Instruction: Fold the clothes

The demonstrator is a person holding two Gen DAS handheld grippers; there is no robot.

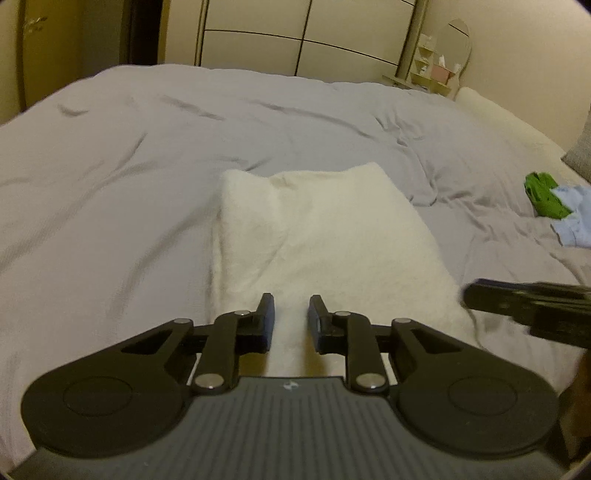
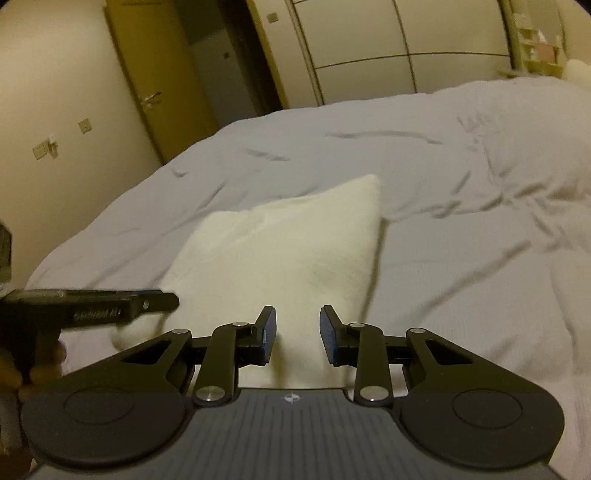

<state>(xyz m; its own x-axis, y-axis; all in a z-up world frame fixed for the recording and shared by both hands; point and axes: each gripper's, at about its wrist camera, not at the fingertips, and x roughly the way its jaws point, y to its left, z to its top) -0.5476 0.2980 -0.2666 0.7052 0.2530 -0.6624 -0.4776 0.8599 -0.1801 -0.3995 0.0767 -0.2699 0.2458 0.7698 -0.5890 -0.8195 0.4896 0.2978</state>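
a folded cream fleece garment (image 1: 325,236) lies on the grey bed cover (image 1: 110,166). left tool (image 1: 291,317) and right tool (image 2: 297,328) hover above its near edge, jaws slightly apart, gripping nothing. green and blue clothes (image 1: 554,206) lie well apart.

Bedroom around a wide bed

A rumpled pale grey duvet (image 1: 147,177) covers the bed, creased most toward its right side. Behind it stands a cream wardrobe (image 1: 295,33) with dark seams between its panels. A yellowish door (image 2: 147,74) with a lever handle stands open at the left, and light switches (image 2: 44,147) sit on the wall beside it. In the far right corner a small shelf unit (image 1: 432,70) holds blurred items, perhaps a pink box.
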